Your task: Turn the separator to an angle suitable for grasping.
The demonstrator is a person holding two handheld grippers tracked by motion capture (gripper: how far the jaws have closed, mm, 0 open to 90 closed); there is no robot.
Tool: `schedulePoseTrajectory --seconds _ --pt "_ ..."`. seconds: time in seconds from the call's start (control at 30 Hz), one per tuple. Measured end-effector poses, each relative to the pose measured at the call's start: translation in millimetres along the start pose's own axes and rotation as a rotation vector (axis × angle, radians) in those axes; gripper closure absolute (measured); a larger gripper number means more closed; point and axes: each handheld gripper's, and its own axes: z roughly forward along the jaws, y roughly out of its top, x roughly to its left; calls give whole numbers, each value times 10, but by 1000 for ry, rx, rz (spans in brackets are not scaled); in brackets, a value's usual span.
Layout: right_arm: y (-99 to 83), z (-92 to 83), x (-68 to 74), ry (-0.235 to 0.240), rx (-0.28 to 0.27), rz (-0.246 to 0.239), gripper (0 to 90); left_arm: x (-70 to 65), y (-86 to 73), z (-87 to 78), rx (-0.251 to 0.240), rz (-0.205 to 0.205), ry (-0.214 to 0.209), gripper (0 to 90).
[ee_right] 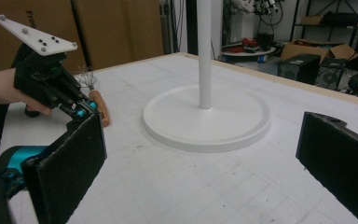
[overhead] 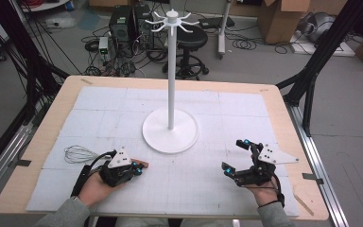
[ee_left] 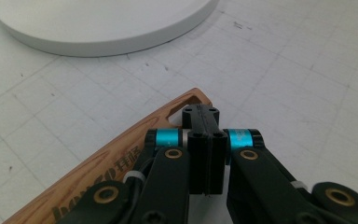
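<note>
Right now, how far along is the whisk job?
Early stage. Done: the left hand-held gripper has shut at the wooden handle of the whisk, though a firm grip is hard to confirm. In hand: the whisk lies on the table. Left: lifting it, probably onto the white hook stand. The right hand-held gripper waits open.

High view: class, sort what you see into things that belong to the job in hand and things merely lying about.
Job in hand:
- whisk with wooden handle
- left tongs, shut over the handle's end
- right tongs, open
- white hook stand

Lying about:
- black stool
- cardboard boxes
- floor cables
</note>
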Motion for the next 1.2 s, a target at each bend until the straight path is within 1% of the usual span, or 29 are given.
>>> schedulePoseTrajectory --seconds 0.17,0.2,0.23,0.3,0.33,0.37,0.43,0.47,0.53,0.63,0.7,0.73,0.83,0.87,0.97,1.03,1.1,1.17,1.2 --pt "0 3 -2 2 -1 -3 7 32 25 37 -2 -18 11 900" --pt "0 5 -3 1 -2 -4 7 40 29 40 -2 -16 13 900" --pt "0 5 -4 1 -1 -5 7 41 30 44 -4 -25 15 900" --pt "-2 9 -8 3 1 -8 7 45 29 36 -2 -22 12 900" --pt "-2 8 -1 5 5 -4 7 43 29 29 -9 -21 12 900" --pt "0 7 -1 5 5 -5 7 42 29 12 -14 -7 13 900" --pt "5 2 3 6 -2 -4 7 63 31 -57 -31 -17 5 900" --pt "8 -2 -2 4 -6 -11 7 86 37 -112 -45 -18 13 900" --pt "7 -9 -4 3 -11 -7 7 164 52 -243 -78 -30 34 900" --pt "3 -9 -5 4 -6 -3 7 342 67 -470 -119 -60 89 900" --pt "5 -5 -1 2 -6 -8 7 481 51 -617 -119 -65 135 900" --pt "6 -3 0 6 -4 -11 7 546 30 -680 -120 -70 148 900" --pt "3 5 2 5 -3 -7 7 734 -59 -839 -111 -88 173 900" --pt "0 5 -1 4 -1 -8 7 790 -92 -880 -111 -99 173 900" --pt "-2 1 -1 4 0 1 7 946 -182 -958 -102 -127 186 900" --pt "-3 3 -4 3 0 -1 7 1027 -218 -981 -95 -141 197 900" --pt "-5 5 -6 3 2 -7 7 1088 -229 -983 -85 -154 197 900" --pt "-7 6 0 6 6 0 7 1130 -225 -966 -70 -175 194 900" --pt "-8 7 0 5 6 0 7 1142 -222 -951 -62 -177 194 900"
